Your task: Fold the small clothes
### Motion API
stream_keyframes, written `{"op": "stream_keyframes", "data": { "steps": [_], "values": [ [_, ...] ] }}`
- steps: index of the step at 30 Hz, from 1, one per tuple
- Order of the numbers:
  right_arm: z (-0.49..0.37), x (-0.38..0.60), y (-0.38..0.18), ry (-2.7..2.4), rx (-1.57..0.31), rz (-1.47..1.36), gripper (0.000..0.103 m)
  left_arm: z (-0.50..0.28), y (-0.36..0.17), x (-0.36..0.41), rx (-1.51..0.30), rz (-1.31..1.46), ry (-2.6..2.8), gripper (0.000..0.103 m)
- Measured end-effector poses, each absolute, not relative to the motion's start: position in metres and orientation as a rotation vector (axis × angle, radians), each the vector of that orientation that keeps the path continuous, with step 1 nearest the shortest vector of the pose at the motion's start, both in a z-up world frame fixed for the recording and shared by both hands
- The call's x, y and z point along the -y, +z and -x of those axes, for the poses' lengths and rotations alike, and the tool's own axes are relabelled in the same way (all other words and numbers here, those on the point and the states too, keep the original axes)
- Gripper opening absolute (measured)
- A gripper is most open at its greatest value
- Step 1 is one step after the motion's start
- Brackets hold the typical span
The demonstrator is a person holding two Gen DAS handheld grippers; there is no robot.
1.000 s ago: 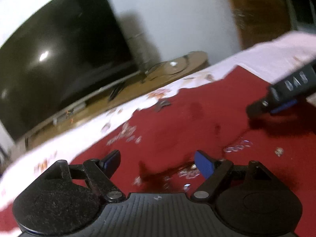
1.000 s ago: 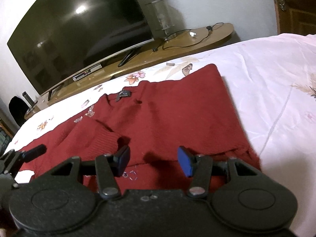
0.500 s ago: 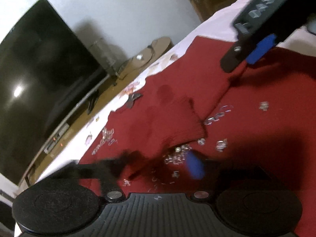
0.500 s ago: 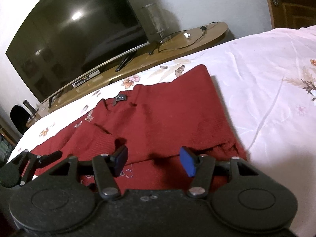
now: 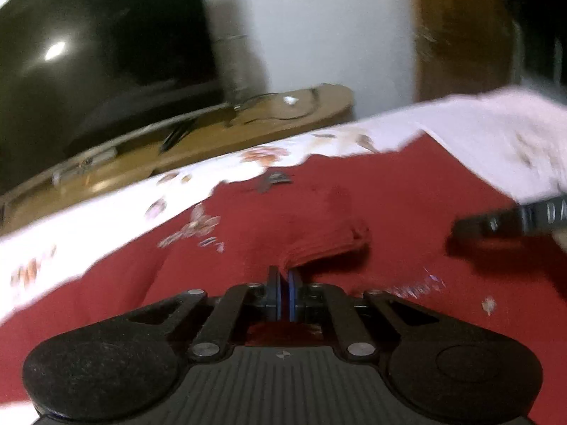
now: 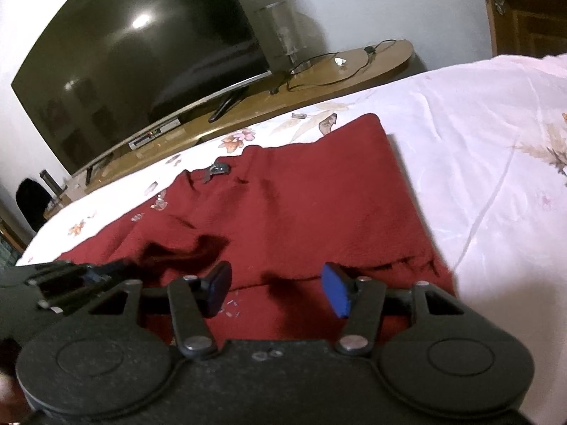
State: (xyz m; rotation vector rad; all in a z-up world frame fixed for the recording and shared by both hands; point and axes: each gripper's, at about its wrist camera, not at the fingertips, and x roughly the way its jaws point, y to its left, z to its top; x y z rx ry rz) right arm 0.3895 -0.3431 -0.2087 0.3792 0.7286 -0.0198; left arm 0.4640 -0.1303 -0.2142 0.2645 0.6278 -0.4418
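Note:
A dark red knitted sweater (image 6: 319, 198) lies spread on the white floral bedsheet (image 6: 496, 141). It also fills the left wrist view (image 5: 407, 205). My left gripper (image 5: 283, 283) is shut on the ribbed sleeve cuff (image 5: 326, 244), which is folded over the body. From the right wrist view the left gripper (image 6: 88, 276) sits at the left edge over that sleeve. My right gripper (image 6: 276, 288) is open and empty, just above the sweater's near fold. One of its fingers (image 5: 510, 219) shows at the right of the left wrist view.
A large dark TV (image 6: 141, 53) stands on a wooden console (image 6: 354, 67) beyond the bed's far edge, with a clear vase (image 6: 283, 32) and a cable. A wooden door (image 6: 531, 3) is at the right. Bare sheet lies right of the sweater.
My left gripper has closed on the sleeve cuff; it was open a second ago. The left view swung around. My right gripper stayed open and shifted slightly over the near fold.

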Motion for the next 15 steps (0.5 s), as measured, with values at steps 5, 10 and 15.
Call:
{"op": "stream_keyframes", "data": {
  "steps": [5, 10, 15],
  "values": [
    [-0.406, 0.348, -0.211, -0.044, -0.735, -0.364, 0.054, -0.475, -0.213, 0.089, -0.626, -0.103, -0.317, 0.004],
    [-0.422, 0.352, -0.211, -0.06, -0.734, -0.336, 0.054, -0.489, -0.232, 0.037, -0.676, 0.11, -0.142, 0.004],
    [-0.433, 0.353, -0.22, -0.062, -0.763, -0.303, 0.055, -0.493, -0.259, 0.015, -0.753, 0.253, -0.106, 0.004]
  ]
}}
